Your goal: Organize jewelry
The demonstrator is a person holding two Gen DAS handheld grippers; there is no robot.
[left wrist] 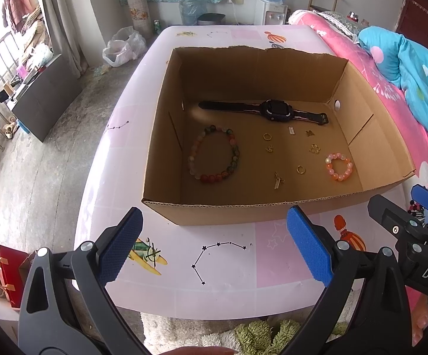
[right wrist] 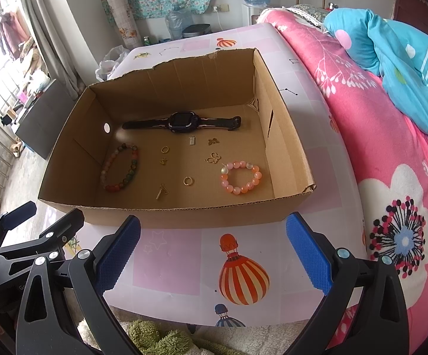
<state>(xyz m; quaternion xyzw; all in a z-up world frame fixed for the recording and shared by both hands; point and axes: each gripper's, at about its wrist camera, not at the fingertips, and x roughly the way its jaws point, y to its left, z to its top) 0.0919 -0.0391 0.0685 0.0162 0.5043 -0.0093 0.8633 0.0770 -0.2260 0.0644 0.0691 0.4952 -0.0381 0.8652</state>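
Note:
An open cardboard box stands on the table. Inside lie a black watch, a large multicolour bead bracelet, a small pink bead bracelet, gold rings and several small gold charms. My left gripper is open and empty, in front of the box's near wall. My right gripper is open and empty, also in front of the near wall, to the right of the left one.
The table has a pale pink printed cover with balloon pictures. A pink flowered bed with a blue quilt runs along the right. A fluffy rug lies below the table's near edge.

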